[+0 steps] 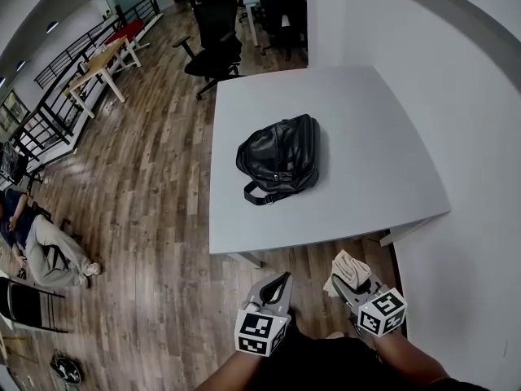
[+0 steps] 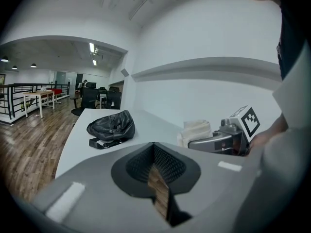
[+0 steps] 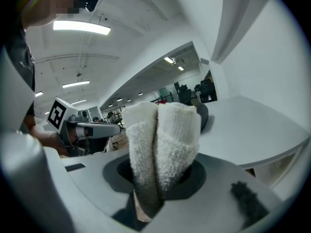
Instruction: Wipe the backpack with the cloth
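A black leather backpack (image 1: 279, 160) lies on its side in the middle of the pale grey table (image 1: 366, 137), strap toward the near edge. Both grippers hang in front of the table's near edge, above the wooden floor. My right gripper (image 1: 342, 285) is shut on a folded white cloth (image 1: 350, 268), which fills the right gripper view (image 3: 163, 140) and hides the fingertips. My left gripper (image 1: 279, 283) is beside it, shut with nothing in it; only a thin slit shows between its jaws. In the left gripper view, the backpack (image 2: 112, 126) lies well ahead and the cloth (image 2: 196, 130) is to the right.
A white wall (image 1: 456, 96) runs along the table's right side. Black office chairs (image 1: 218, 43) stand beyond the far edge. A person (image 1: 45, 247) sits on the wooden floor at left, near a railing and wooden tables (image 1: 102, 59).
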`<state>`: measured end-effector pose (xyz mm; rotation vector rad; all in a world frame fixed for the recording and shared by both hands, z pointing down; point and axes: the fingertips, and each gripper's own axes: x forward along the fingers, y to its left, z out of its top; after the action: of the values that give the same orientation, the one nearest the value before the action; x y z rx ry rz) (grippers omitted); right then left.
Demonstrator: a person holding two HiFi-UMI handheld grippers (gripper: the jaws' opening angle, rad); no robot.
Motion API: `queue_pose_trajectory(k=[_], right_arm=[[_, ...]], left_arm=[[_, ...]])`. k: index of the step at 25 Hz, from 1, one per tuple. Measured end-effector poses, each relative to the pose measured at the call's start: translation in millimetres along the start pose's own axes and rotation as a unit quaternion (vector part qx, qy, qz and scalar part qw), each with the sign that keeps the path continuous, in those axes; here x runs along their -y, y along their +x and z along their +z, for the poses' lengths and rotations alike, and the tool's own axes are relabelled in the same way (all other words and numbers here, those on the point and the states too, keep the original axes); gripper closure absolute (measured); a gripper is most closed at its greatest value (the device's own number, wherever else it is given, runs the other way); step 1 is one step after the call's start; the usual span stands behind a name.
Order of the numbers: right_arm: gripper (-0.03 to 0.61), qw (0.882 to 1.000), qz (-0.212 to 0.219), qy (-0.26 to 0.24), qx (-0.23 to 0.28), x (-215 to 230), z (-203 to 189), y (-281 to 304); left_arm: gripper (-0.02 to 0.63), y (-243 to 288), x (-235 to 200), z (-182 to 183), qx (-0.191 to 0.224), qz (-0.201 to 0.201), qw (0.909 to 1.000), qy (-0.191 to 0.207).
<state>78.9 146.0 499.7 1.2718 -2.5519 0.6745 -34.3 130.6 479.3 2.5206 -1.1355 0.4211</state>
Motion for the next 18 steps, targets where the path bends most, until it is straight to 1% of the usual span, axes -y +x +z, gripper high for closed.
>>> queue_pose_trajectory(k=[5, 10, 13, 15, 18], right_arm=[[0.479, 1.0, -0.003, 0.0, -0.01, 13, 13, 39], [0.479, 1.0, -0.014, -0.003, -0.011, 26, 34, 78], [0.479, 1.0, -0.023, -0.004, -0.01, 31, 46, 98], [0.479, 0.999, -0.031, -0.004, -0.007, 35, 54, 111], [0.479, 0.999, -0.045, -0.004, 0.0, 38, 68, 127]], left_arm=[[0.607, 19, -37, 9, -0.008, -0.002, 0.9999, 0.006], [0.607, 39, -73, 19, -0.011, -0.015, 0.9998, -0.001], [0.607, 50, -93, 25, -0.015, -0.028, 0.9995, 0.003], [0.607, 58, -105, 31, -0.018, -0.038, 0.9991, 0.012], [0.607, 66, -120, 44, -0.017, -0.055, 0.9977, 0.037]])
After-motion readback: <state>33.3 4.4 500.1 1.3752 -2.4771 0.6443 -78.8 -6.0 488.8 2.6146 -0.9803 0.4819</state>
